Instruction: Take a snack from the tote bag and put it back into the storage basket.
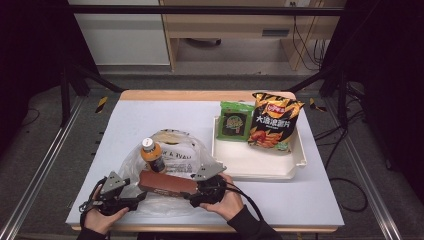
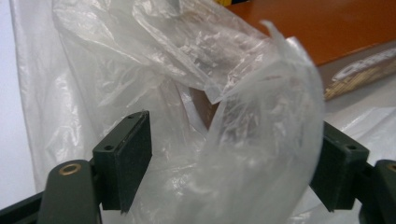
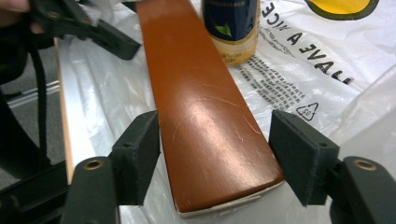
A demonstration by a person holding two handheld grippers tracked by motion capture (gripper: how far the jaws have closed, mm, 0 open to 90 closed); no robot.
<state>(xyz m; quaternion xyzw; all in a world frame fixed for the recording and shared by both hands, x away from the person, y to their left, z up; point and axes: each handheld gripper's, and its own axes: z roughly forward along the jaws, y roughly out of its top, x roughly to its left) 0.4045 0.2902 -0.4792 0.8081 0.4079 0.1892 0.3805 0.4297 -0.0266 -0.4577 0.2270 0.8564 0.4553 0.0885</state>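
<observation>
At the table's near edge we have the right gripper [image 3: 212,156] with jaws straddling the end of the brown box [image 3: 205,107], apparently not yet clamped, while the left gripper [image 2: 229,161], jaws open around bunched film, props the plastic bag [image 2: 154,79] mouth for loading.

Crumpled plastic bag [image 2: 187,93] billows across the left tool's camera, veiling most of the brown box [image 2: 322,28] behind it. In the right tool's view, the bottle [image 3: 231,28] loses its top to the frame edge.
</observation>
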